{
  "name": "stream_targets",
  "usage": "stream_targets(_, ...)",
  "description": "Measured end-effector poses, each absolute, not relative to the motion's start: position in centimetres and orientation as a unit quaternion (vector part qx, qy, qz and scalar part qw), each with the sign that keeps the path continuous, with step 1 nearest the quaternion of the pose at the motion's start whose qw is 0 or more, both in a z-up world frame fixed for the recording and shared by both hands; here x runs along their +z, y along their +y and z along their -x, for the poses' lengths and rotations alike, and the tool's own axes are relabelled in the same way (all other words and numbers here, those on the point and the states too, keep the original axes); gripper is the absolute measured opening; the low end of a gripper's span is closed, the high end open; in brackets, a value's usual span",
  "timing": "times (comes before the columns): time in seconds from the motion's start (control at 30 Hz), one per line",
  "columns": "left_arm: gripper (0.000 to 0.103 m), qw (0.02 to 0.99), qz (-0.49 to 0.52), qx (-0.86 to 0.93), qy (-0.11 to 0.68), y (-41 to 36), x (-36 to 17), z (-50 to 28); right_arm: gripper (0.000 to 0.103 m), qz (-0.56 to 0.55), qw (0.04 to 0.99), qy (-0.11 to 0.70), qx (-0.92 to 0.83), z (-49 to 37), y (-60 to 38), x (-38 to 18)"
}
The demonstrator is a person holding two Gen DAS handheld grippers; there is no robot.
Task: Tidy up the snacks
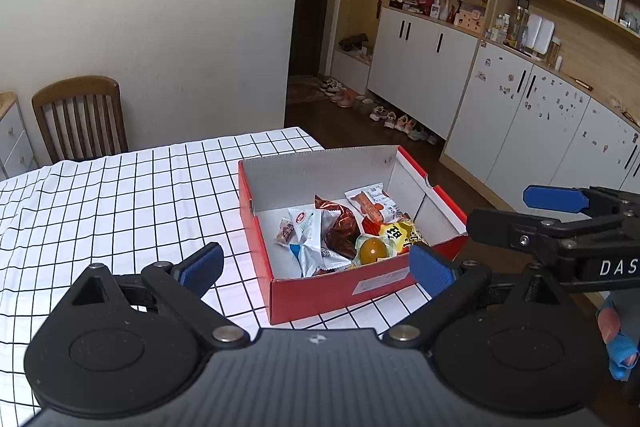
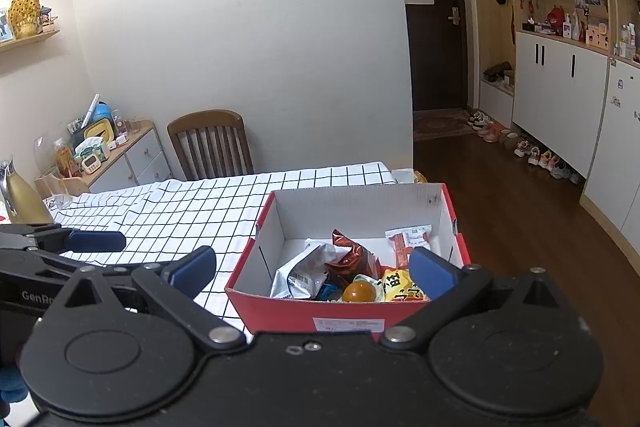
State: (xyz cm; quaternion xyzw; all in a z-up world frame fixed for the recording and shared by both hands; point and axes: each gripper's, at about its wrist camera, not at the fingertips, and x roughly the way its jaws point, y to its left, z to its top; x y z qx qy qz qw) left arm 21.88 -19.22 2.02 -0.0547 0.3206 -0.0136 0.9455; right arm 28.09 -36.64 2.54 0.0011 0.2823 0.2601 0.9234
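Observation:
A red shoebox (image 1: 320, 163) (image 2: 360, 195) with a white inside stands on the grid-patterned tablecloth (image 1: 120, 195) (image 2: 180, 203), near the table's right edge. In it lie a brown-red foil packet (image 1: 340, 223) (image 2: 352, 255), a silver-white packet (image 1: 316, 247) (image 2: 304, 271), a yellow packet (image 1: 400, 233) (image 2: 400, 287), an orange ball-shaped snack (image 1: 372, 249) (image 2: 359, 291) and a white-and-orange bar (image 1: 374, 205) (image 2: 404, 243). My left gripper (image 1: 316, 269) (image 2: 80, 247) hovers open in front of the box. My right gripper (image 2: 312, 271) (image 1: 504, 213) is open too, above the box's near wall. Neither holds anything.
A wooden chair (image 1: 80, 119) (image 2: 210, 143) stands behind the table against the wall. A low cabinet (image 2: 120, 155) crowded with small items sits at the left. Right of the box the table ends over a wooden floor (image 2: 520, 219), with white cupboards (image 1: 520, 131) and shoes beyond.

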Motion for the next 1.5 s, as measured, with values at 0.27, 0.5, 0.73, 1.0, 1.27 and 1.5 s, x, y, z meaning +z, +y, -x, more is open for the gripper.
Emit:
stream_targets(0.27, 0.100, 0.947, 0.049, -0.010, 0.319, -19.28, 2.03, -21.85, 0.103, -0.005, 0.922, 0.286, 0.261, -28.11, -36.75, 2.55)
stream_targets(0.5, 0.100, 0.946, 0.053, -0.016, 0.318, -19.33, 2.26, -21.79, 0.103, -0.003, 0.922, 0.285, 0.261, -28.04, -36.81, 2.54)
stream_targets(0.73, 0.100, 0.947, 0.054, -0.018, 0.318, -19.45, 2.45, -21.87, 0.103, -0.006, 0.922, 0.285, 0.263, -28.03, -36.89, 2.55)
stream_targets(1.0, 0.100, 0.947, 0.054, -0.016, 0.318, -19.53, 2.42, -21.89, 0.103, -0.010, 0.922, 0.285, 0.263, -27.95, -37.28, 2.59)
stream_targets(1.27, 0.100, 0.946, 0.054, -0.018, 0.320, -19.80, 2.41, -21.90, 0.103, -0.016, 0.920, 0.291, 0.262, -27.91, -37.49, 2.52)
stream_targets(1.5, 0.100, 0.945, 0.056, -0.020, 0.321, -19.94, 2.35, -21.92, 0.103, -0.016, 0.919, 0.293, 0.262, -27.92, -37.53, 2.54)
